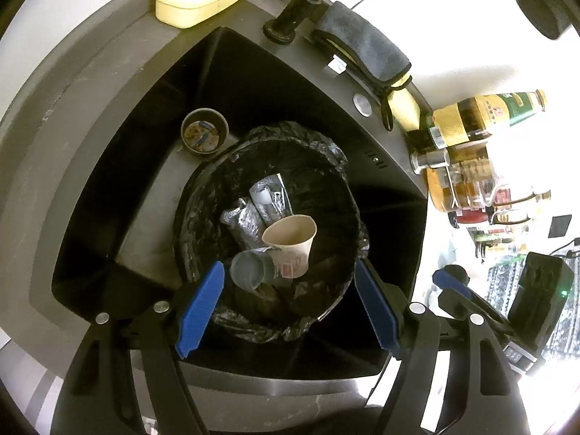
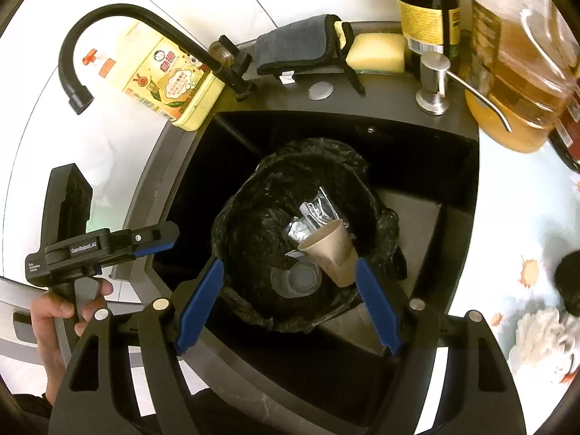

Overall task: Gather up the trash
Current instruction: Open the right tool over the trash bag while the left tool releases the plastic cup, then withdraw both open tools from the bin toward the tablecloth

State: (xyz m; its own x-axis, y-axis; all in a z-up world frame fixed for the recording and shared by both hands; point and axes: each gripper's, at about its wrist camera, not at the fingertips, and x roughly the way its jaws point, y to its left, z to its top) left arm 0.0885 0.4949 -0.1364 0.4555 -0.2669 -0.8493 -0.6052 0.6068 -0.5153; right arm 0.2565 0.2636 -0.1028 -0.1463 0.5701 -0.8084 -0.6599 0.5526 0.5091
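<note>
With the paper cup [image 1: 290,243], clear plastic cup [image 1: 252,270] and foil wrappers [image 1: 250,214] lying in the black-lined bin [image 1: 203,217] inside the sink [image 1: 384,195], both the left gripper [image 1: 290,304] and right gripper [image 2: 290,301] hover spread and empty, so collection appears near complete and the next move is likely gathering the liner rim.

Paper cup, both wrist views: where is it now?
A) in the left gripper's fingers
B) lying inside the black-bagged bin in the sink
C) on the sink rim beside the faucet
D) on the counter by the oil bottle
B: the paper cup lies tilted inside the bagged trash bin among foil wrappers and a clear plastic cup; both grippers are open and empty.
</note>
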